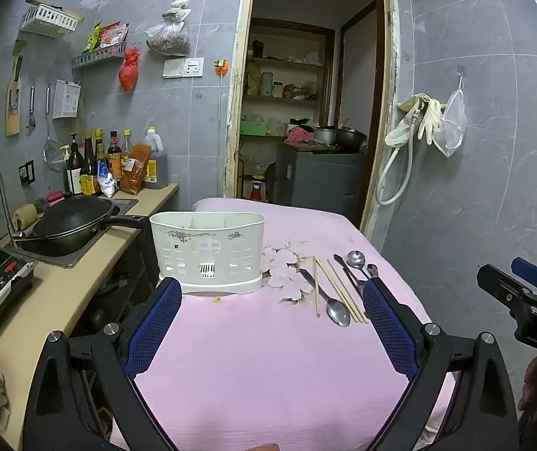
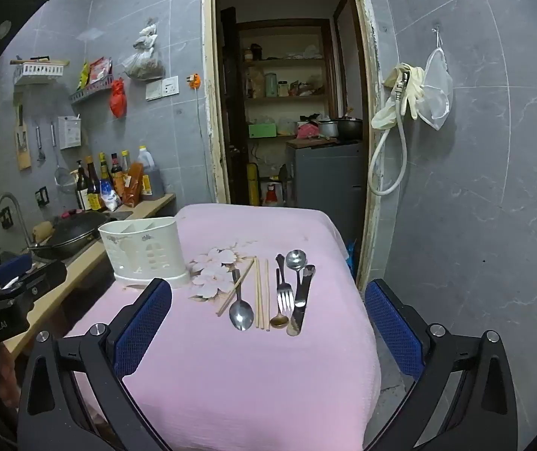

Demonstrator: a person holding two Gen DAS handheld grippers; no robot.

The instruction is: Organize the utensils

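- Pink cloth (image 2: 231, 368) covers the table.
- White utensil holder (image 2: 142, 251) stands at its far left, compartments empty.
- Left gripper (image 1: 272, 293) and right gripper (image 2: 268, 297): jaws spread wide, holding nothing.
- Utensils (spoons, fork (image 2: 284, 293), knife (image 2: 299, 310), chopsticks (image 2: 262, 293)) lie loose right of the holder.

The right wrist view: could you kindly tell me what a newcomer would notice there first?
The pink tablecloth fills the middle. On it lies a row of cutlery: a spoon, chopsticks, a fork and a knife. To their left stands a white utensil holder, apparently empty.
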